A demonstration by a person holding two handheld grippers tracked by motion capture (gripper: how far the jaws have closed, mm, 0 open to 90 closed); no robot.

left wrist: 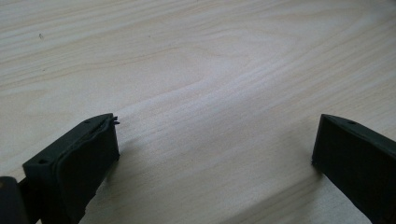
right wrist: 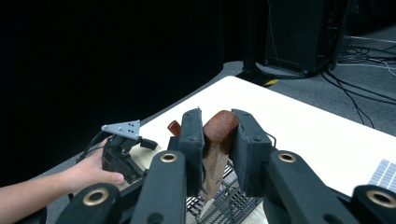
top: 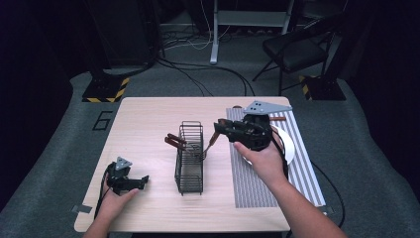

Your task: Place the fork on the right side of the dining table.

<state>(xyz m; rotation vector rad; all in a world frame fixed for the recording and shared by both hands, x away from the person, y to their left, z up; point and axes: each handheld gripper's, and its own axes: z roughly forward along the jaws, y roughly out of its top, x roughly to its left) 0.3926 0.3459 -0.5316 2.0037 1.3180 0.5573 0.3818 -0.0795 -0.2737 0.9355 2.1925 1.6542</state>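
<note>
The right tongs [top: 221, 128] grip a wooden-handled utensil [right wrist: 218, 144] just above the wire rack [top: 189, 157], on its right side. The left tongs [top: 140, 182], left of the rack, rest wide open on the desk [top: 148, 119]. I think the utensil should go down straight between the wires before release.

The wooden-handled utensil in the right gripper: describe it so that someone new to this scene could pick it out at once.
Start at the black wire rack in the middle of the pale wooden table. The right gripper reaches in from the rack's right side, its fingers clamped on a brown wooden handle that slants down into the rack. Unlike the other brown handles sticking out on the rack's left, this one is gripped.
</note>
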